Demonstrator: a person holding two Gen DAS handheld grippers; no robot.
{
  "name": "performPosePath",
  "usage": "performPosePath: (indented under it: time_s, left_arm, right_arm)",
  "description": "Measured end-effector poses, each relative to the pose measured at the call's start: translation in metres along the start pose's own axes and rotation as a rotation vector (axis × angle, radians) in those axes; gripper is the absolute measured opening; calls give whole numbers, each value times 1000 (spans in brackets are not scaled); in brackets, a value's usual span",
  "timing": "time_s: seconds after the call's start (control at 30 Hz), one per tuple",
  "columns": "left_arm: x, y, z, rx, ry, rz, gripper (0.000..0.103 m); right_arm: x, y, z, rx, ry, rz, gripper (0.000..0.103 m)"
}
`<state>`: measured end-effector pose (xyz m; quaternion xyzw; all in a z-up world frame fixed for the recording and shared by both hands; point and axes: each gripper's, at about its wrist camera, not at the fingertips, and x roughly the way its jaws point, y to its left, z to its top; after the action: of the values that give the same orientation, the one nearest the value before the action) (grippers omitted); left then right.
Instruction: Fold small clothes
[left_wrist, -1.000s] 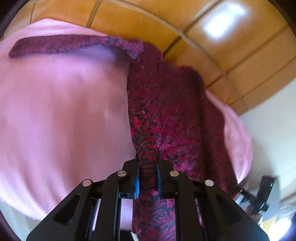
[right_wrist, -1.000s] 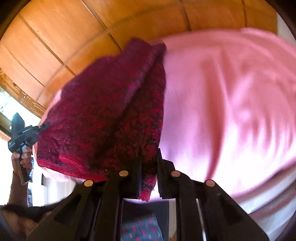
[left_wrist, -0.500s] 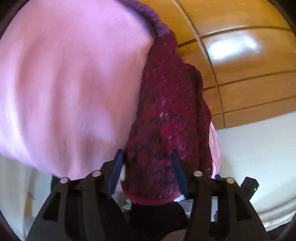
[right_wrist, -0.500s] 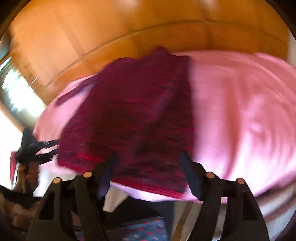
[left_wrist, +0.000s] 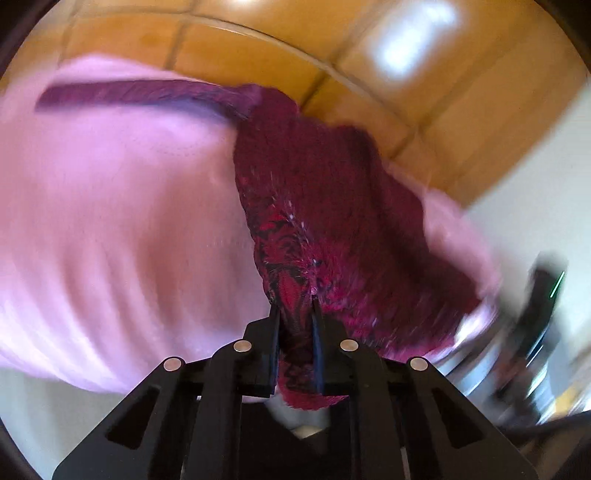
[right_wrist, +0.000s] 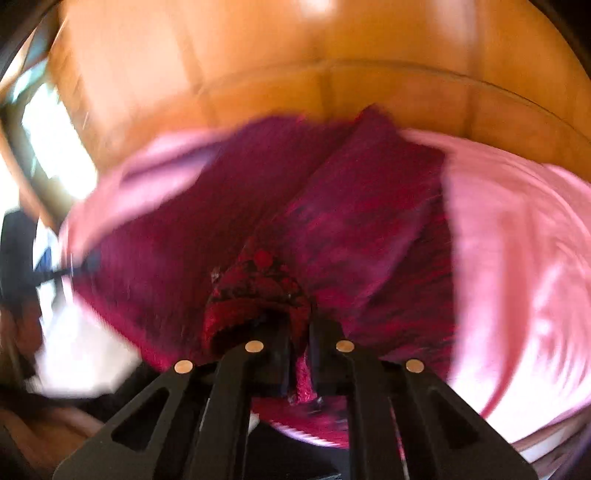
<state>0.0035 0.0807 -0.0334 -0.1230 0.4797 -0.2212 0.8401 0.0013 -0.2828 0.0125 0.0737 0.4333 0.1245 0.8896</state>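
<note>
Left tongs: clenched on a bunched fold of the dark red knitted sweater, cloth pinched between the jaws and hanging out below them. Right tongs: likewise clenched on a gathered edge of the same sweater, with a rounded lump of knit bulging just to the left of the jaws.

Sweater lies on a pink sheet. Left view: body runs from the tongs toward the far side, one sleeve stretched flat to the far left. Right view: a folded layer lies over the body; pink sheet bare to the right. Wooden panelling behind. Both views motion-blurred.
</note>
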Motion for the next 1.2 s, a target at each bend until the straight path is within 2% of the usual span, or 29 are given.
performPosePath:
  time_s: [0.07,0.13,0.2,0.23,0.33,0.53,0.57,0.63,0.73,0.77,0.8,0.83,0.87,0.9,0.93,1.03,1.13,1.2]
  left_arm:
    - [19,-3,-8,61,96,130,15]
    - [33,12,-15,15,144,181,15]
    - [31,27,-13,-105,117,121,18]
    - [26,31,-12,-133,94,106,18]
    - [13,36,-3,-156,18,139,18]
    - [6,48,5,-229,-18,156,19]
    - [7,51,5,-247,-23,159,30]
    - [7,57,7,-289,-44,161,45]
    - [7,69,9,-352,-65,153,45]
    - [7,72,9,-371,-71,156,45]
    - [7,75,10,-385,-77,159,45]
    - [5,81,13,-404,-88,163,45]
    - [4,84,14,-417,-95,169,52]
    - [1,92,17,-445,-119,172,57]
    - [-1,97,18,-468,-138,173,61]
    - [-7,122,26,-564,-191,152,62]
    - [-11,144,39,-640,-249,129,62]
    - [-15,154,50,-660,-290,121,62]
  right_arm:
    - [-17,-32,12,101,-67,-34,7]
    - [-33,-75,22,214,-127,-100,7]
    - [-41,-117,24,329,-166,-152,7]
    - [-41,-137,26,378,-176,-181,7]
    - [-38,-192,31,506,-186,-253,7]
    - [-21,-282,53,670,-195,-400,7]
    - [-17,-295,58,687,-195,-429,7]
    - [-17,-323,66,718,-193,-491,7]
    - [-7,-352,80,751,-177,-540,8]
    - [-7,-360,80,762,-175,-541,16]
    - [-9,-366,81,775,-174,-564,31]
    - [-11,-369,82,779,-187,-588,41]
    - [-12,-371,81,780,-207,-599,58]
    - [-20,-369,83,774,-249,-617,69]
    - [-34,-363,80,767,-268,-630,73]
    - [-50,-335,84,707,-322,-637,84]
    - [-47,-288,88,592,-338,-535,94]
    - [-32,-250,90,504,-309,-434,95]
